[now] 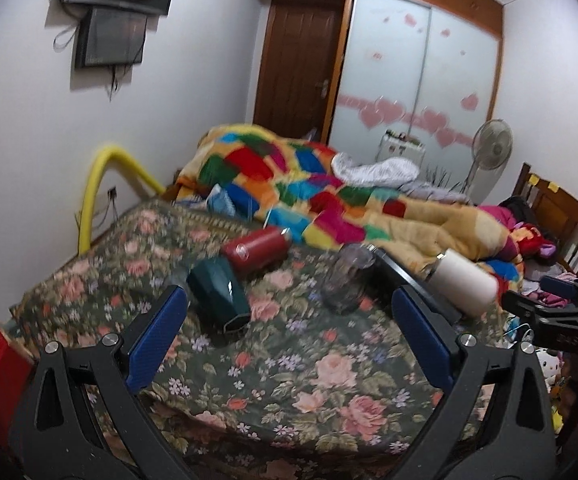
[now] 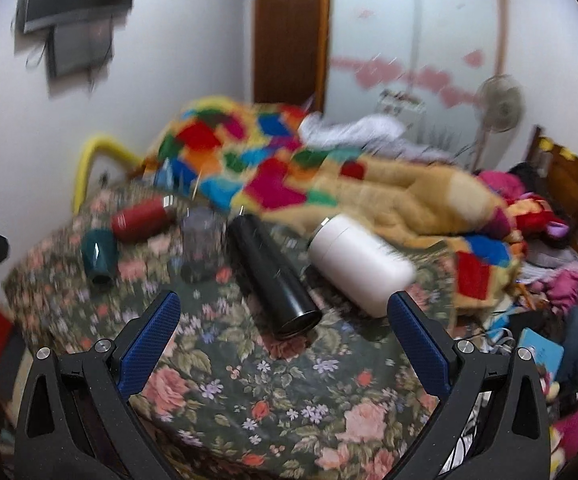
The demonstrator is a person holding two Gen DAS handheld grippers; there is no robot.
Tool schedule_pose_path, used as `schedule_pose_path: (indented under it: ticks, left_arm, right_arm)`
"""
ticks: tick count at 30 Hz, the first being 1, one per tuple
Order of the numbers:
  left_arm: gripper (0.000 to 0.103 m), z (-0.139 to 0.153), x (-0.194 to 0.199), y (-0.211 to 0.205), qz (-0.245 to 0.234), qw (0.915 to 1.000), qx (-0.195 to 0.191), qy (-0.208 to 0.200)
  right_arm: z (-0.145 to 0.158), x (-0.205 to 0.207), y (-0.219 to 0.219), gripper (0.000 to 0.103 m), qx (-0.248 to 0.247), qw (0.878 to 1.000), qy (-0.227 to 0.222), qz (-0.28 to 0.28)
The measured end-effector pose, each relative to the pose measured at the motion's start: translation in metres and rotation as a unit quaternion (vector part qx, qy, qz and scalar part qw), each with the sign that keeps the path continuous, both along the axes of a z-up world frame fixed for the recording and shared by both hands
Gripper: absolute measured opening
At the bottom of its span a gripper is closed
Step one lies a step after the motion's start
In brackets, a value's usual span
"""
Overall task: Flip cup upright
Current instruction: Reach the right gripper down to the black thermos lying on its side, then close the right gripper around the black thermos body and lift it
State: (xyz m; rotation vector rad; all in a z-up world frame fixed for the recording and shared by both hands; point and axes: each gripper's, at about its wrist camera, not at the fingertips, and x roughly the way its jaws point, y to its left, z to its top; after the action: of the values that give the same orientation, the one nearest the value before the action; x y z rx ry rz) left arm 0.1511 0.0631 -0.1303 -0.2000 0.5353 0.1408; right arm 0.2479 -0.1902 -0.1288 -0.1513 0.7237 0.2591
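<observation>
Several cups lie on the floral bedspread (image 1: 289, 380). A dark green cup (image 1: 219, 294) lies on its side just ahead of my left gripper (image 1: 289, 304), which is open and empty. A red bottle (image 1: 255, 249) lies behind it. A clear glass cup (image 1: 347, 278) stands mouth down. A white bottle (image 1: 465, 280) lies at right. In the right wrist view my right gripper (image 2: 285, 304) is open and empty; a black tumbler (image 2: 273, 276) lies on its side between its fingers, the white bottle (image 2: 359, 260) beside it, the green cup (image 2: 97, 256), red bottle (image 2: 141, 218) and glass cup (image 2: 201, 244) farther left.
A patchwork quilt (image 1: 329, 192) is heaped behind the cups. A yellow bed rail (image 1: 101, 184) stands at left, a wooden headboard (image 1: 561, 216) and clothes at right. The right gripper's body (image 1: 549, 312) shows at right in the left view. A fan (image 1: 489, 148) stands by the wardrobe.
</observation>
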Motion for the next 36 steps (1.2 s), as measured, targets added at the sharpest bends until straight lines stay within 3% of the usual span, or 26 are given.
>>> schedule_pose_path:
  ticks: [9, 14, 20, 24, 29, 36]
  left_arm:
    - [0.103, -0.045, 0.037, 0.005, 0.003, 0.9981, 0.000, 0.061]
    - [0.103, -0.054, 0.045, 0.001, 0.006, 0.9973, 0.019, 0.071]
    - [0.103, -0.061, 0.049, -0.001, -0.004, 0.9966, 0.021, 0.079]
    - [0.103, -0.062, 0.050, -0.001, -0.004, 0.9964, 0.023, 0.082]
    - [0.103, -0.061, 0.049, -0.002, -0.001, 0.9964, 0.034, 0.077]
    - [0.103, -0.052, 0.042, -0.007, -0.006, 0.9968, 0.039, 0.069]
  right_arm:
    - [-0.070, 0.092, 0.023, 0.102, -0.059, 0.988, 0.130, 0.057]
    - [-0.097, 0.122, 0.031, 0.100, -0.068, 0.975, 0.195, 0.078]
    - [-0.113, 0.142, 0.039, 0.092, -0.090, 0.967, 0.220, 0.095]
    - [-0.124, 0.153, 0.042, 0.082, -0.084, 0.961, 0.244, 0.099]
    - [-0.127, 0.163, 0.045, 0.068, -0.096, 0.961, 0.242, 0.089]
    - [-0.127, 0.155, 0.036, 0.067, -0.076, 0.962, 0.248, 0.080]
